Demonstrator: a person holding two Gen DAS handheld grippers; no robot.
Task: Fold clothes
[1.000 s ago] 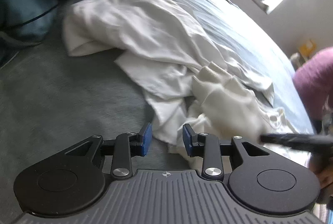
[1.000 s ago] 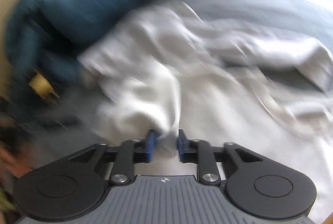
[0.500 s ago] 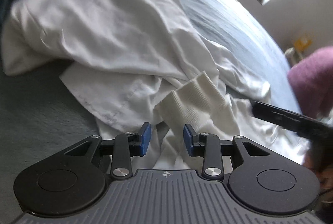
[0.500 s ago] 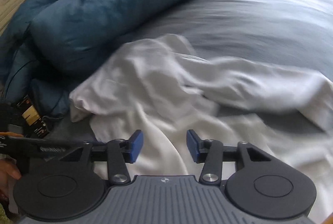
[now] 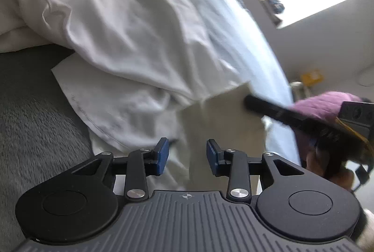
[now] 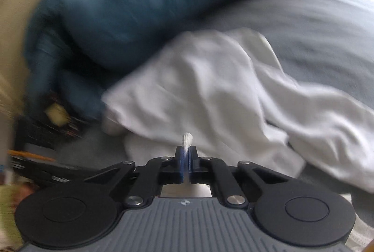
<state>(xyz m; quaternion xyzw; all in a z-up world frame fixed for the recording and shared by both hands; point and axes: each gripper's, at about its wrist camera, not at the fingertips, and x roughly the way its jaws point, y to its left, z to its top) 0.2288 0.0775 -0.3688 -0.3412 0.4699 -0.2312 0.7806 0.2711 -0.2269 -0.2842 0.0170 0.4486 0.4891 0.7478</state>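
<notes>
my right tongs (image 6: 186, 159) pinch a ribbed cuff (image 6: 187, 140) of the white garment (image 6: 210, 88) crumpled on the bed (image 6: 315, 25). only the left view shows my left tongs (image 5: 187, 156), just widening, apart around cloth without pressing it.

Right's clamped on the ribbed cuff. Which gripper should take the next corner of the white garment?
Left, probably. The left gripper is open with the ribbed cuff hanging just ahead of its fingers. The right gripper is shut on that cuff's edge, so it is occupied; the white garment lies beyond.
</notes>
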